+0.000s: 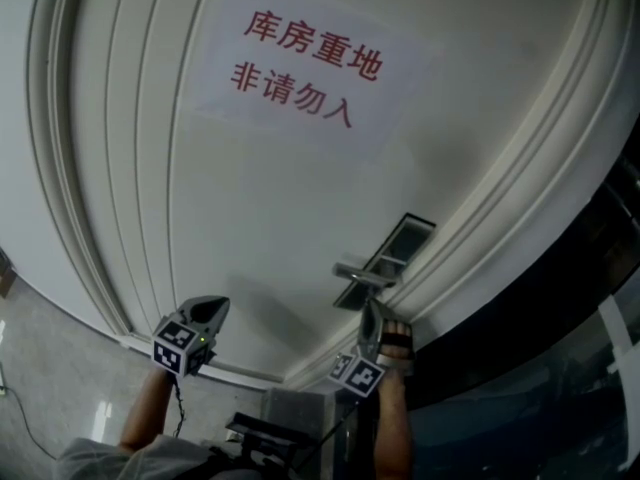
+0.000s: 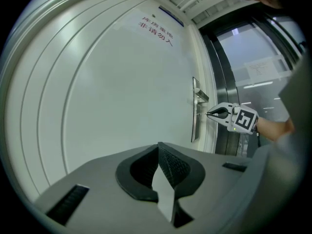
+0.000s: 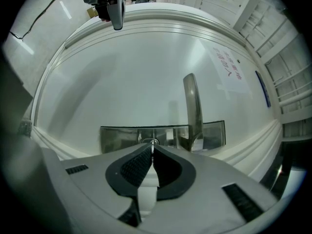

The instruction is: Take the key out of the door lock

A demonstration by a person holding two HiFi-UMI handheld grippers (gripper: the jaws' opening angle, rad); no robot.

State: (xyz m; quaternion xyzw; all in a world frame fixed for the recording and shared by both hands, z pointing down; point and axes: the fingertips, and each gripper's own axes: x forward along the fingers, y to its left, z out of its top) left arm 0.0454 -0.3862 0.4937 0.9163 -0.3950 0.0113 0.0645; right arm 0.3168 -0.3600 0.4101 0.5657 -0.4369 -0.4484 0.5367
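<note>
Right gripper [image 3: 151,148] is pinched shut on the small silver metal key [image 3: 150,141], which sits in the brushed steel lock plate [image 3: 117,138] just beyond its tips. Next, I'd guess, comes a straight pull back. Left gripper [image 2: 158,149] is closed, empty and well aside.

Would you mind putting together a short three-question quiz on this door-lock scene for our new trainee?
1. True or false: the left gripper has its jaws wide apart.
2. What is the right gripper shut on? A) the lever handle B) the key C) the paper notice
3. Fill in: the print on the sign stuck to the door is ___ in colour.

Key: 1 false, as its jaws are together with nothing between them; 2 B; 3 red.
</note>
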